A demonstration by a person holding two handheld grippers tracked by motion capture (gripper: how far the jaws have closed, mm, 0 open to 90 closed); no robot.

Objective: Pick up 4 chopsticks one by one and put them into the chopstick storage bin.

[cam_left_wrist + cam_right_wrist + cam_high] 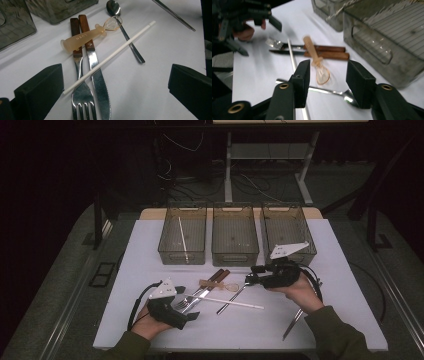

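Right of centre in the high view, right gripper (248,279) hangs over the spoon (232,298) and little whisk (220,285), jaws half open, gripping nothing.

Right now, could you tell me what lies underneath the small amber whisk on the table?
The whisk's handle lies across the wooden handles of the fork and the knife. Its wire loop rests on the spoon's neck. The wood directly beneath the handle is covered.
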